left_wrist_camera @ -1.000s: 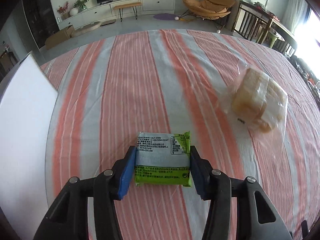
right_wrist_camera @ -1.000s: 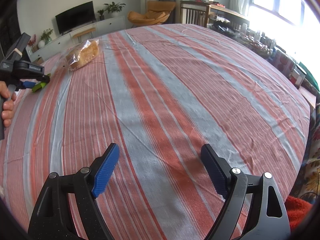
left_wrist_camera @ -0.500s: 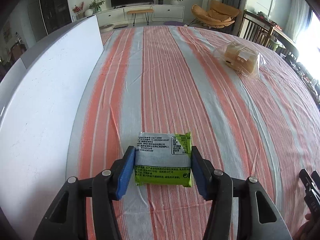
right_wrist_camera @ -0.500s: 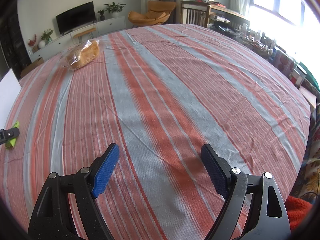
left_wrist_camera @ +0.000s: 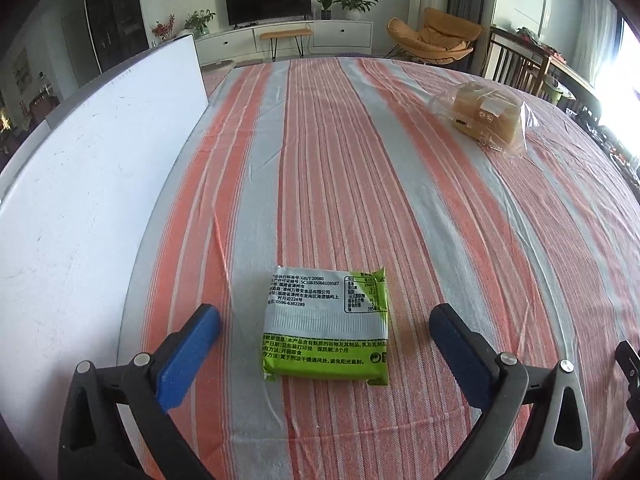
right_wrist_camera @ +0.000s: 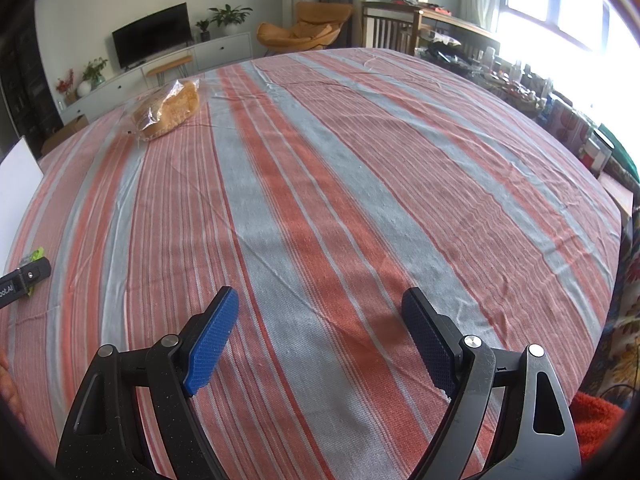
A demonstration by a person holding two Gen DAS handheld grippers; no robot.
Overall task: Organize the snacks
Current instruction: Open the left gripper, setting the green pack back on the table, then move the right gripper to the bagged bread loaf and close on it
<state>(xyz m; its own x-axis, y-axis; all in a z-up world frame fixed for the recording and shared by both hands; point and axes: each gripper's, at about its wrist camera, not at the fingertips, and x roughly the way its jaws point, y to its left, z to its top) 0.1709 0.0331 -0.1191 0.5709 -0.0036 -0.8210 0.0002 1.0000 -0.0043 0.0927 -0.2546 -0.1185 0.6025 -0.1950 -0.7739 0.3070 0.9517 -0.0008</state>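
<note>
A green and silver snack packet (left_wrist_camera: 326, 324) lies flat on the striped tablecloth (left_wrist_camera: 360, 160), between the spread fingers of my left gripper (left_wrist_camera: 325, 322), which is open and does not touch it. A clear bag of bread (left_wrist_camera: 486, 118) lies at the far right of the left wrist view and at the far left in the right wrist view (right_wrist_camera: 168, 110). My right gripper (right_wrist_camera: 320, 308) is open and empty above bare cloth. The packet's edge (right_wrist_camera: 34, 256) and my left gripper's tip (right_wrist_camera: 24, 278) show at the left edge of the right wrist view.
A white board (left_wrist_camera: 80, 200) stands along the table's left side, close to the packet. Chairs (right_wrist_camera: 400, 28) and cluttered shelves (right_wrist_camera: 520, 88) line the table's far and right sides. The table edge drops off at the right (right_wrist_camera: 616, 232).
My left gripper has opened and let go of the packet, which now lies on the cloth by the white board. The right gripper has not moved.
</note>
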